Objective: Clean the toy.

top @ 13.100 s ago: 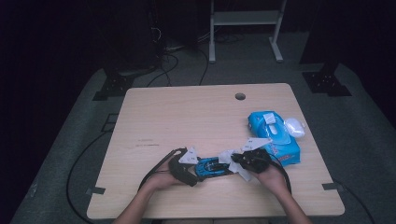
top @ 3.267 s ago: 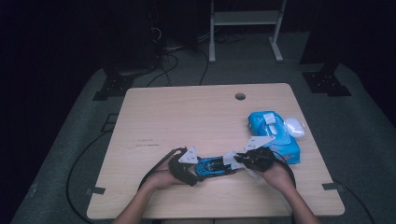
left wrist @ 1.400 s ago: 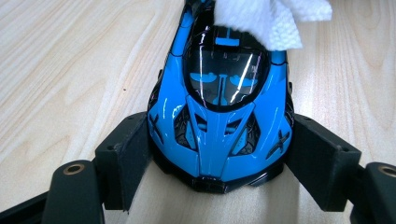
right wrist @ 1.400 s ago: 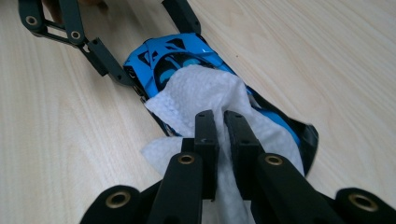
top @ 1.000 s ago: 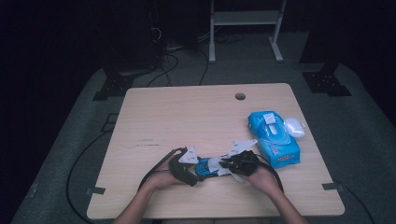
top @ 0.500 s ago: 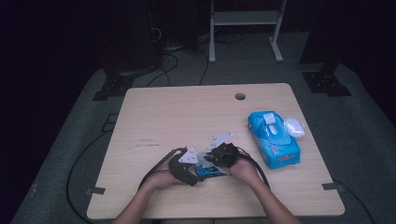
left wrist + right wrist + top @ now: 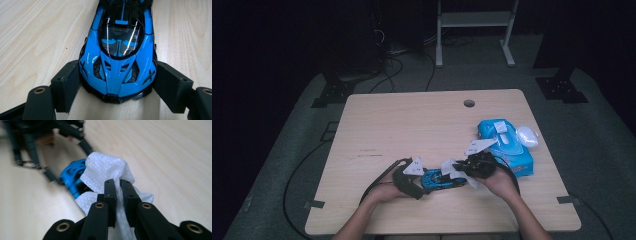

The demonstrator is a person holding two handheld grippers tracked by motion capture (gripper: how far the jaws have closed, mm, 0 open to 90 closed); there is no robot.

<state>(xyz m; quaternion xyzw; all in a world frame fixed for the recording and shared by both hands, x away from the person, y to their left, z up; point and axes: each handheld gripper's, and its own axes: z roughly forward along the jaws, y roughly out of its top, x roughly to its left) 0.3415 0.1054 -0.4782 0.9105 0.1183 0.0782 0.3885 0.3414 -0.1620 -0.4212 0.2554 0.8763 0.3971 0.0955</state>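
A blue and black toy sports car (image 7: 439,179) stands on the wooden table (image 7: 412,120) near its front edge. My left gripper (image 7: 424,182) is shut on it, with the black pads (image 7: 66,82) pressing both flanks just behind the nose of the car (image 7: 117,55). At the car's other end, my right gripper (image 7: 460,172) is shut on a crumpled white wipe (image 7: 451,167). In the right gripper view the wipe (image 7: 105,170) bulges past the closed fingertips of that gripper (image 7: 118,187) and lies against the blue car (image 7: 72,177).
A blue pack of wipes (image 7: 507,145) with a white flap and a white cap (image 7: 527,135) lies to the right of my right hand. A round cable hole (image 7: 469,103) is at the table's far edge. Cables trail off the front left.
My right gripper swept left over the car with the wipe half a second ago, and has come back to the right end of the car. The left gripper and the car have stayed put.
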